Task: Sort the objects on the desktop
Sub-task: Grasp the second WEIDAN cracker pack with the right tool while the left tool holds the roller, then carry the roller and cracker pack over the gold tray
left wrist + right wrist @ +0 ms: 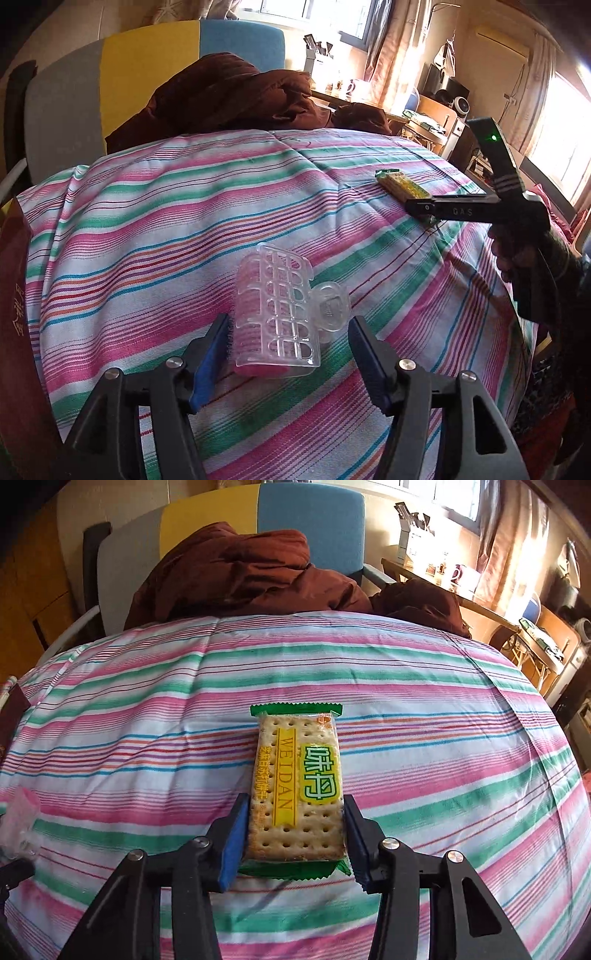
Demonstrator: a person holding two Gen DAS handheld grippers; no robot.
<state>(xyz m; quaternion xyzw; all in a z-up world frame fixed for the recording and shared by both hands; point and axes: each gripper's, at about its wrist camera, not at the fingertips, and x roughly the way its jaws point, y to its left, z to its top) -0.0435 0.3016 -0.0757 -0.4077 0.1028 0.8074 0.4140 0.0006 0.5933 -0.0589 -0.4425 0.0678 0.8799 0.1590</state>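
A clear plastic hair roller [275,314] with a pink core lies on the striped cloth [147,229]. My left gripper [286,325] stands open around its near end, with the blue pads on either side. The left pad is close to the roller and the right pad stands apart from it. A cracker packet [295,775] with green ends lies flat on the cloth. My right gripper [293,812] is shut on its near half, both pads against its long sides. In the left wrist view the right gripper [413,208] reaches over the packet [400,184]. The roller [20,812] shows at the far left of the right wrist view.
A brown jacket [229,92] is heaped on a grey, yellow and blue chair [147,66] beyond the far edge. A dark red box [14,295] sits at the left edge. A side table with mugs [458,576] stands at the back right.
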